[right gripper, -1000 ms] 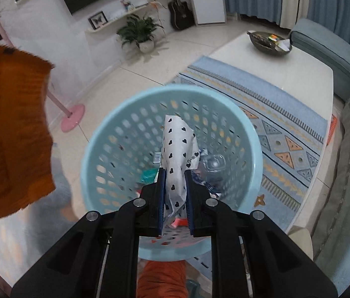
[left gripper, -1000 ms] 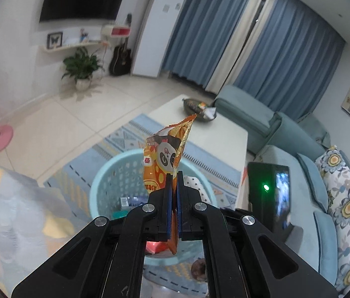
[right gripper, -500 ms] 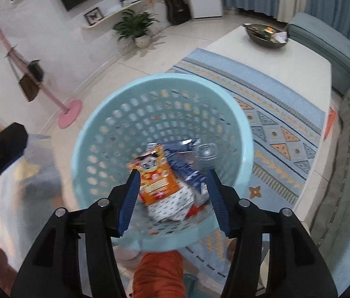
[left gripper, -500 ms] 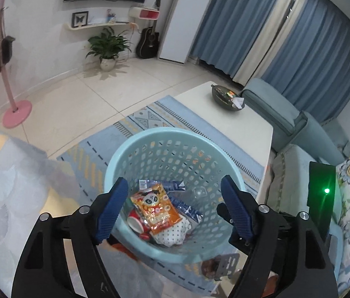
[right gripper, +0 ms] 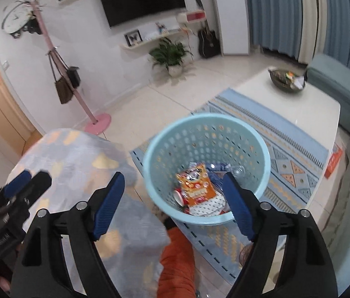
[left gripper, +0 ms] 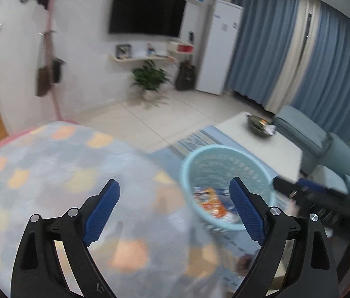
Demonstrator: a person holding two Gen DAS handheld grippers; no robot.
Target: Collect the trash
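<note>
Left gripper (left gripper: 173, 204): jaws spread, empty. Right gripper (right gripper: 173, 200): jaws spread, empty. Orange snack wrapper (right gripper: 196, 185): lying inside light-blue perforated basket (right gripper: 165, 139), atop other trash, on patterned rug (right gripper: 296, 149)

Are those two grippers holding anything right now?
No. The left gripper and right gripper are open and empty; the orange snack bag lies in the light-blue plastic basket.

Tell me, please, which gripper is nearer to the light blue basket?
Right, probably. The right gripper hangs open just above the light blue basket, one finger overlapping its near rim. The left gripper is open off to the basket's left, mostly over the patterned blanket.
</note>
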